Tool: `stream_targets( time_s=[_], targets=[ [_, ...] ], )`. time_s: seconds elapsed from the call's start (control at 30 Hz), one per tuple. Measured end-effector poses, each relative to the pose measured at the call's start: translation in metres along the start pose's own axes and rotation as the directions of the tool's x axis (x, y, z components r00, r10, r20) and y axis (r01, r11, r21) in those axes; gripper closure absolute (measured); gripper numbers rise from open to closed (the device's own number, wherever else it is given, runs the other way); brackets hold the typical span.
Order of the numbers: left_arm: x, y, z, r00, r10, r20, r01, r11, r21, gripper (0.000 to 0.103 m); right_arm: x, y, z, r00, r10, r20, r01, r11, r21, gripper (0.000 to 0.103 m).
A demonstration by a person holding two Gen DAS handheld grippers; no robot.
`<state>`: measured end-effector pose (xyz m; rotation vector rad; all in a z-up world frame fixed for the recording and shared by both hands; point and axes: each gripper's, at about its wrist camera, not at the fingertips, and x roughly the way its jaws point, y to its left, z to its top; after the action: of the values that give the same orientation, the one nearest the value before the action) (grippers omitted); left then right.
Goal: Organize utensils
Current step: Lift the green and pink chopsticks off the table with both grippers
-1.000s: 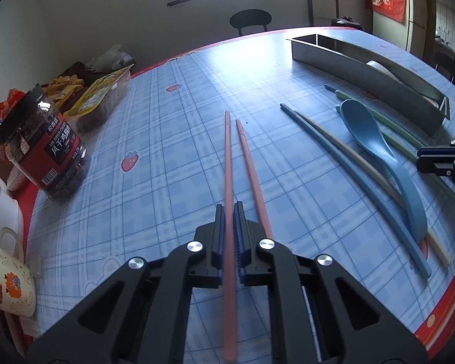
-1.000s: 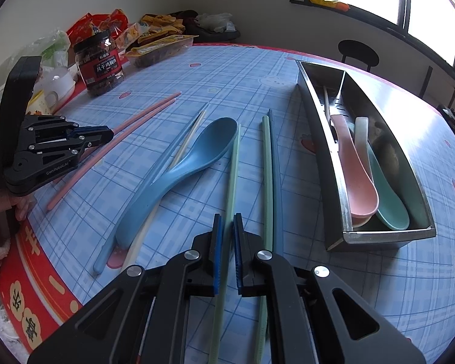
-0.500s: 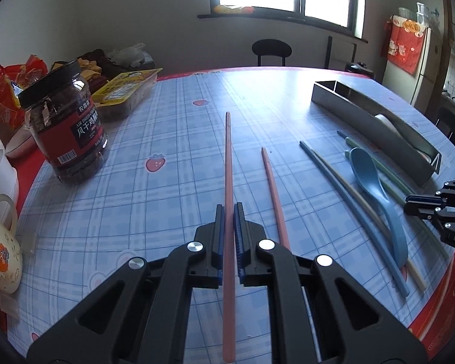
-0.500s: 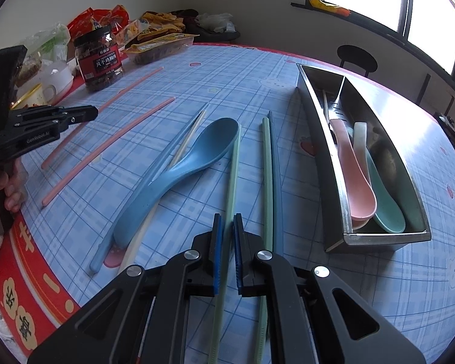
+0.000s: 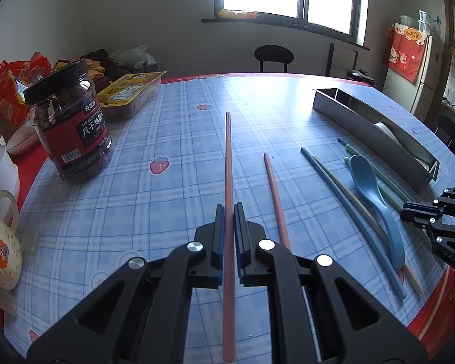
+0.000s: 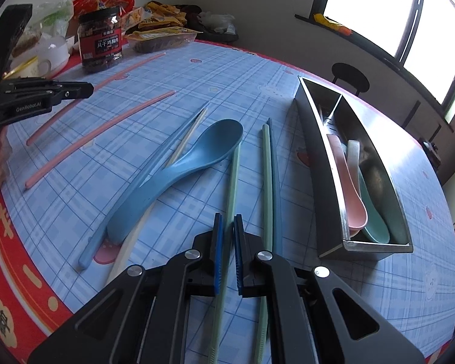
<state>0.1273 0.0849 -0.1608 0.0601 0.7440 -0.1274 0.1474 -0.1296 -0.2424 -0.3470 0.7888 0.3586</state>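
Two hand-held grippers work over a round table covered in a blue plaid cloth (image 5: 173, 188).

The left gripper (image 5: 229, 212) is clamped on a pink chopstick (image 5: 228, 163), which runs straight out between its fingers and points ahead toward the window; the shaft looks raised off the cloth. Just to the right of that gripper, a second pink chopstick (image 5: 274, 194) lies flat on the table. Ahead and to its left stands a clear snack jar (image 5: 72, 124) with a black lid and a red label, with food packets behind it.

The right gripper (image 6: 228, 221) has its fingers set close on either side of a pale green chopstick (image 6: 232, 182), which runs forward from between them — whether the pads actually press it I cannot tell. Just to the right of this gripper lie another green chopstick (image 6: 267, 182) and a darker grey-blue one beside it. To its left lies a blue spoon (image 6: 191, 157), resting across a blue chopstick and a cream one.

Ahead and to the right of the right gripper sits a long steel tray (image 6: 318, 163), divided into compartments. Its nearer compartment holds a pink spoon (image 6: 348, 191), a white spoon and a teal spoon (image 6: 376, 221).
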Motion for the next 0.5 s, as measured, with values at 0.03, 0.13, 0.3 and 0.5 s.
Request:
stream_targets(
  time_s=[0.03, 0.13, 0.3, 0.5],
  targets=[
    [0.0, 0.0, 0.0, 1.0, -0.001, 0.002, 0.001, 1.0, -0.002, 0.093, 0.0, 0.0, 0.0, 1.0, -0.001, 0.001, 0.001, 1.0, -0.001, 0.095],
    [-0.001, 0.002, -0.001, 1.0, -0.005, 0.006, 0.005, 1.0, -0.009, 0.093, 0.0, -0.002, 0.0, 1.0, 0.008, 0.001, -0.008, 1.0, 0.01, 0.096],
    [-0.002, 0.005, -0.001, 1.0, -0.008, 0.013, 0.008, 1.0, -0.019, 0.093, -0.001, -0.006, -0.001, 1.0, 0.004, 0.004, -0.005, 0.999, 0.033, 0.097],
    [-0.005, 0.008, -0.001, 1.0, -0.009, 0.027, 0.009, 0.999, -0.033, 0.093, -0.016, -0.02, -0.005, 0.997, 0.006, 0.082, -0.015, 0.994, 0.109, 0.097]
  ],
)
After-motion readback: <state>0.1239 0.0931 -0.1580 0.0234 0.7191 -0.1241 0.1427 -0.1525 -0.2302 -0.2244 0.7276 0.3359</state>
